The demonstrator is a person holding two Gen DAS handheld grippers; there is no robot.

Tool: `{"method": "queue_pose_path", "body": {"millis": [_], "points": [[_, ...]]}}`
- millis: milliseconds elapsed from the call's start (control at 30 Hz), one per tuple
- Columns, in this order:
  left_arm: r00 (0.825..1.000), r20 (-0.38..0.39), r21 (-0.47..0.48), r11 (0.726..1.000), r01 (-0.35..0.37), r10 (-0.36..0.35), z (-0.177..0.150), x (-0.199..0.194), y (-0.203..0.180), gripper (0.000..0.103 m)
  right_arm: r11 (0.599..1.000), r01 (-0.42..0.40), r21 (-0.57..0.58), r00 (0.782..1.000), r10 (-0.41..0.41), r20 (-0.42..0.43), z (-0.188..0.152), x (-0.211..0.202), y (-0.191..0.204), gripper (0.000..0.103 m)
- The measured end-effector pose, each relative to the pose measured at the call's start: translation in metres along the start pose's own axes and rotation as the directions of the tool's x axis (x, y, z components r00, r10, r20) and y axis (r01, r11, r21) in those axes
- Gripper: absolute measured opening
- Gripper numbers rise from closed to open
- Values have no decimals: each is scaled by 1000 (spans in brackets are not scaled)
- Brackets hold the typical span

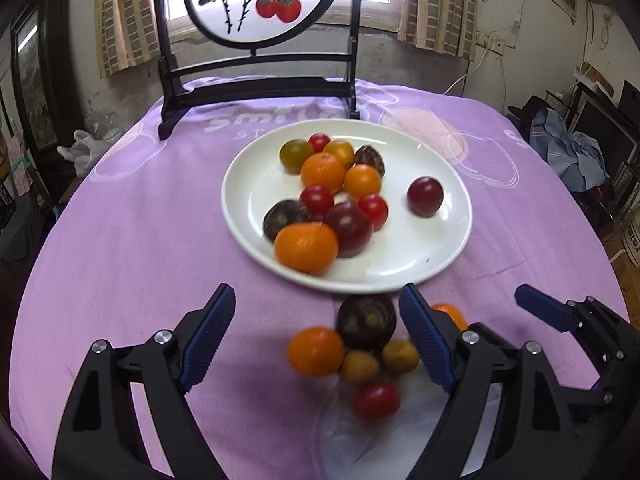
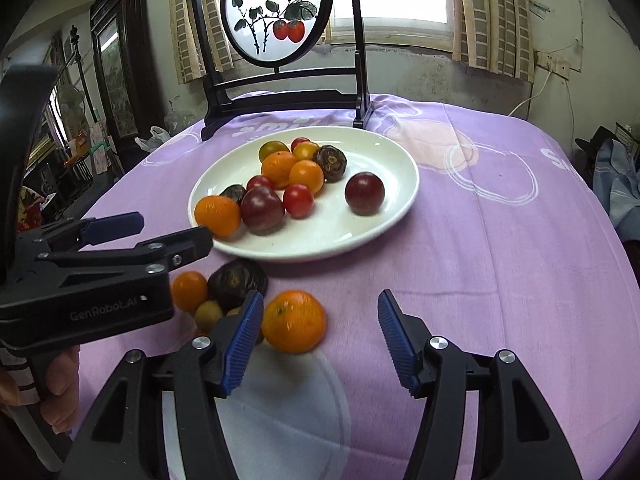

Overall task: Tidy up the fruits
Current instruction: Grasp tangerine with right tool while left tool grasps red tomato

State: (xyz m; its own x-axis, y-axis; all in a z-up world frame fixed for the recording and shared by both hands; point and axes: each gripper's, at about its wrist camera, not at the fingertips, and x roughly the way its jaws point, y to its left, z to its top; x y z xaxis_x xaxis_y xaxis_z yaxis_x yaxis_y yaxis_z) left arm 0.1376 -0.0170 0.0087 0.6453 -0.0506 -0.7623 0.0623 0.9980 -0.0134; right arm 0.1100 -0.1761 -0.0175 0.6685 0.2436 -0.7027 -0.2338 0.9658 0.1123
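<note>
Both your grippers, left (image 1: 316, 330) and right (image 2: 320, 334), stand apart, holding nothing. Most fruit sits on the plate (image 1: 400, 256); a small pile (image 1: 360, 344) lies on the cloth just before it, an orange (image 2: 294, 320) between your right fingers, untouched

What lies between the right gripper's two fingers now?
In the right wrist view, the right gripper stands open; an orange mandarin lies on the purple cloth between its fingers, nearer the left one.

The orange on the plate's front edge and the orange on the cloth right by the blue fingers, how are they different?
The plate orange sits inside the white plate, touching a dark red tomato. The cloth orange lies on the purple tablecloth, between the right gripper's open fingers, not pinched. The cloth orange shows a small stem dimple; the plate orange does not. Both are round and bright orange.
</note>
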Motion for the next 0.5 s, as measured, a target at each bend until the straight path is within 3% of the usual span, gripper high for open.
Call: {"method": "queue_pose_path", "body": {"millis": [267, 500], "points": [[1000, -8, -35, 999, 4, -4, -40, -2, 24, 86, 1000, 15, 15, 999, -15, -32, -29, -4, 1, 63], [1000, -13, -1, 1000, 22, -22, -50, -2, 19, 86, 998, 37, -41, 999, -38, -28, -41, -5, 12, 63]]}}
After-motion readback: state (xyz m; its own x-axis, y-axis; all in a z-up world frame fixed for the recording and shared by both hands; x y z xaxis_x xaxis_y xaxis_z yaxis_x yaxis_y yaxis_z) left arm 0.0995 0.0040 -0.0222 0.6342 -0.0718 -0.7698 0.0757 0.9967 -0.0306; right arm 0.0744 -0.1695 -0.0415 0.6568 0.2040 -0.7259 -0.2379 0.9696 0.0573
